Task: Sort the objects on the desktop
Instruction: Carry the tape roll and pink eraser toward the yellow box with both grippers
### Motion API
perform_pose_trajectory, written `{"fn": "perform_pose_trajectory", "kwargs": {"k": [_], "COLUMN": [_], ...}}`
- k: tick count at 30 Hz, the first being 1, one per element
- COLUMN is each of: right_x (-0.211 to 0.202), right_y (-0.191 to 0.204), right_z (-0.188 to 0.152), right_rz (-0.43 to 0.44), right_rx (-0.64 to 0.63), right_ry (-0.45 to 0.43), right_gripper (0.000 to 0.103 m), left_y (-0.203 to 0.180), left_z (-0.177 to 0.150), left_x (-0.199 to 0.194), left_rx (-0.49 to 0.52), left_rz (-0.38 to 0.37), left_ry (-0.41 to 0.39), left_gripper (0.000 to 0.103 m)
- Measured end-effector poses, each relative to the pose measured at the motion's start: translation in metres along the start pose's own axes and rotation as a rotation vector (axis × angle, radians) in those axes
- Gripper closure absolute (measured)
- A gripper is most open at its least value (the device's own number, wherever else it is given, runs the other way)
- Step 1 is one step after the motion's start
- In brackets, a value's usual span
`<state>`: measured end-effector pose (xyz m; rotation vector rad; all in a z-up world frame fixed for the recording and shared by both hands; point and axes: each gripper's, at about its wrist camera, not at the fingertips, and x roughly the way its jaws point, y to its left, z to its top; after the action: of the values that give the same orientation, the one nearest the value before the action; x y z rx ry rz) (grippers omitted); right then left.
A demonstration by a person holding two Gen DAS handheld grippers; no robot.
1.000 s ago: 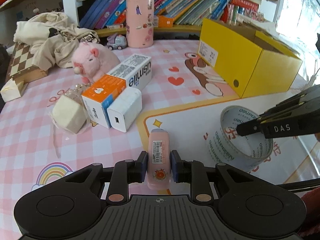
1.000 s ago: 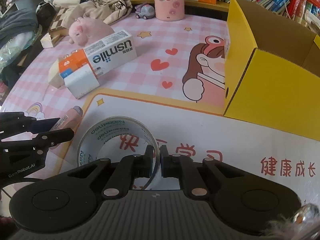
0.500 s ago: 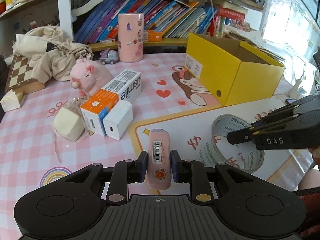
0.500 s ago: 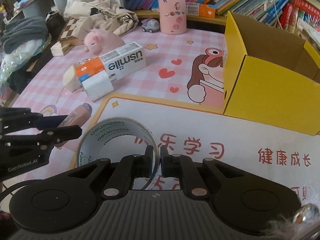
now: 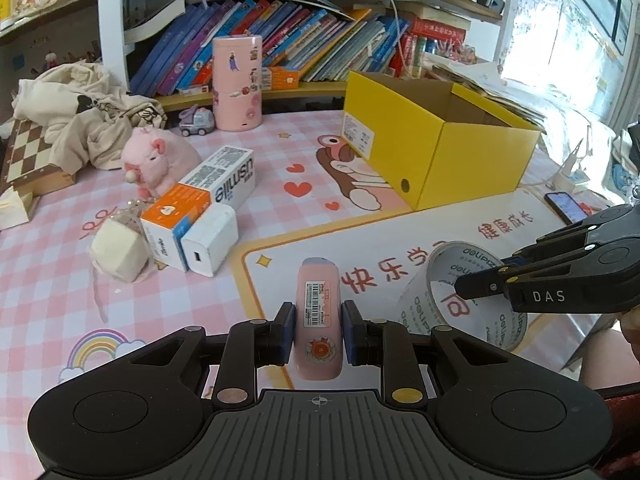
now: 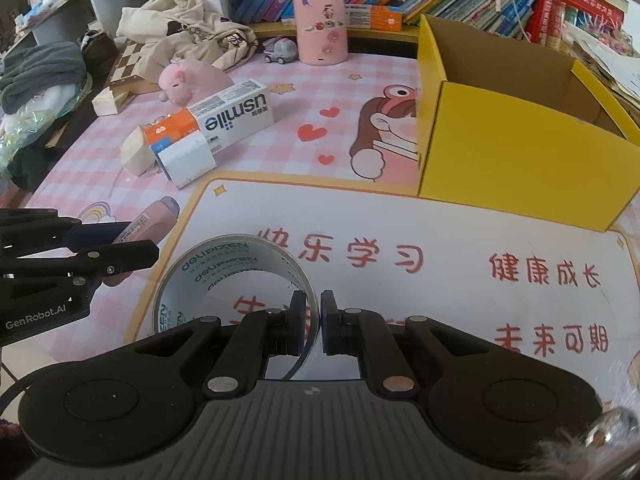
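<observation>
Two grippers, each holding one thing above the pink checked surface (image 5: 52,280).
Left view: the left gripper (image 5: 318,330) squeezes a pink plastic tube (image 5: 319,312) at bottom middle. Right view: the right gripper (image 6: 313,322) pinches the clear round tape roll (image 6: 224,264), lower left of the open yellow cardboard box (image 6: 520,160).

You've got bare mat (image 6: 460,240) w/ open room up to the yellow box (image 6: 520,160); at left, the toothpaste carton (image 6: 224,116) & white charger (image 6: 186,158) crowd the way.
</observation>
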<state>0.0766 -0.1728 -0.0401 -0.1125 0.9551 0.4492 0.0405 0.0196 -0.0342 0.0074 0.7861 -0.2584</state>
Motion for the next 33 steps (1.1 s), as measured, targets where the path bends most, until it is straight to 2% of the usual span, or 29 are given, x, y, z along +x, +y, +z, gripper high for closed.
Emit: {"fn": "perform_pose_trajectory", "kwargs": {"k": [9,15,33], "right_x": [-0.004,-0.004,-0.019], "right_y": [-0.024,-0.05,-0.114], "right_z": [-0.006,-0.002,0.019], "right_rz": [-0.004,0.022,0.171], "right_rx": [0.01,0.002,-0.11], "right_ry": [0.011,0.015,-0.035], "right_gripper": [0.095,0.095,0.095], "left_y": [-0.021,-0.043,-0.111], "left_z": [0.007,0.02,0.056], "left_x": [0.013,0.025,0.039], "left_rx": [0.002,0.006,0.009], "left_rz": [-0.014,0.01,0.105], "left_ry": [0.01,0.019,0.048], "left_gripper": [0.08,0.08,0.08]}}
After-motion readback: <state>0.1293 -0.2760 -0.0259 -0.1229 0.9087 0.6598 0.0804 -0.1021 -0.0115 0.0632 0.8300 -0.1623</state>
